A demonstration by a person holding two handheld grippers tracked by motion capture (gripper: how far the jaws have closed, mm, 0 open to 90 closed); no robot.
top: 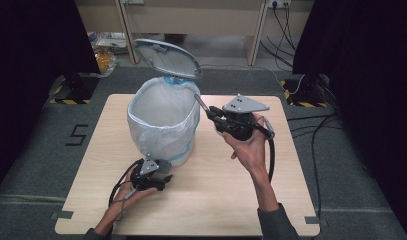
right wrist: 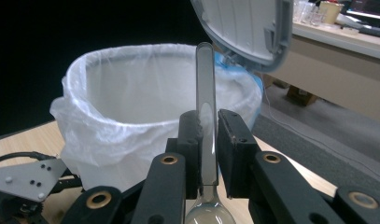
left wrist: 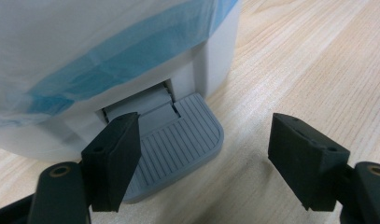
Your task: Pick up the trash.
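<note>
A white pedal bin [top: 163,120] lined with a thin white bag stands on the wooden table [top: 216,200], its grey lid [top: 166,57] tilted up and open. My right gripper [top: 211,114] is held above the table, just right of the bin's rim, shut on a clear plastic spoon [top: 201,102]. In the right gripper view the spoon [right wrist: 205,93] stands upright between the pads of that gripper [right wrist: 208,126], bowl end down. My left gripper [left wrist: 204,140] is open at the bin's foot, one jaw over the grey ribbed pedal [left wrist: 178,144]. From above, the left gripper [top: 163,179] lies low at the bin's front.
Beyond the table, grey floor carries cables [top: 316,130] at the right and black stands with yellow-striped feet [top: 71,87]. A wooden desk [top: 201,20] stands at the back. Bare tabletop [left wrist: 295,56] stretches right of the pedal.
</note>
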